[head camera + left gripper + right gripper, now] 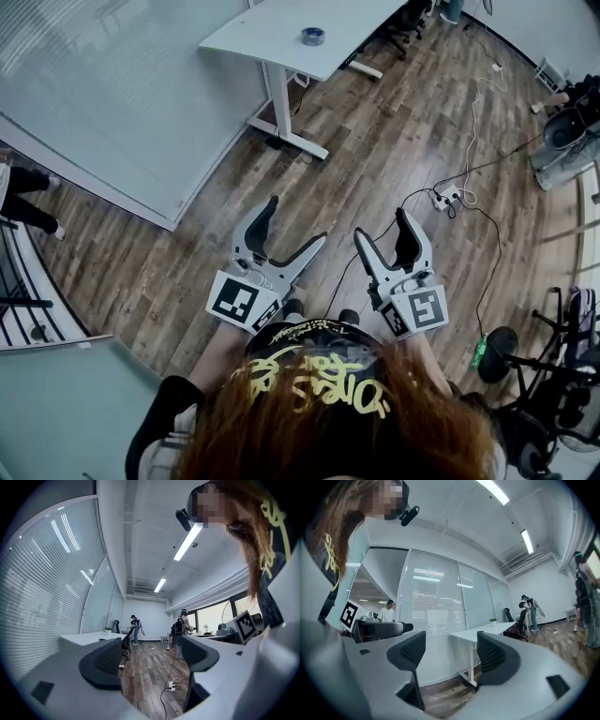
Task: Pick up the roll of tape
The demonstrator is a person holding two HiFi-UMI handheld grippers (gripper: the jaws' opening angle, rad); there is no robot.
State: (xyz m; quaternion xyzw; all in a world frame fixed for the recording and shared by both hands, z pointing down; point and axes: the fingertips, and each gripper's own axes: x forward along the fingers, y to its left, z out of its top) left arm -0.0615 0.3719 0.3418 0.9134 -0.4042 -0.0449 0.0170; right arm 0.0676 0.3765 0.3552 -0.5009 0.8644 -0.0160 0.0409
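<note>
The roll of tape (pixel 312 36) is a small dark blue ring lying on a white table (pixel 281 28) at the far top of the head view. Both grippers are held level in front of the person, well short of the table and over the wooden floor. My left gripper (pixel 297 222) stands open with nothing between its jaws; in the left gripper view (pixel 152 656) only the floor and the room show between them. My right gripper (pixel 382 225) is also open and empty, and in the right gripper view (pixel 451 654) it faces the white table (pixel 483 630).
A glass partition with blinds (pixel 112 103) runs along the left. A power strip with cables (pixel 448 198) lies on the floor to the right. Office chairs and gear (pixel 562 131) stand at the right edge. Other people (pixel 180 627) stand at the room's far end.
</note>
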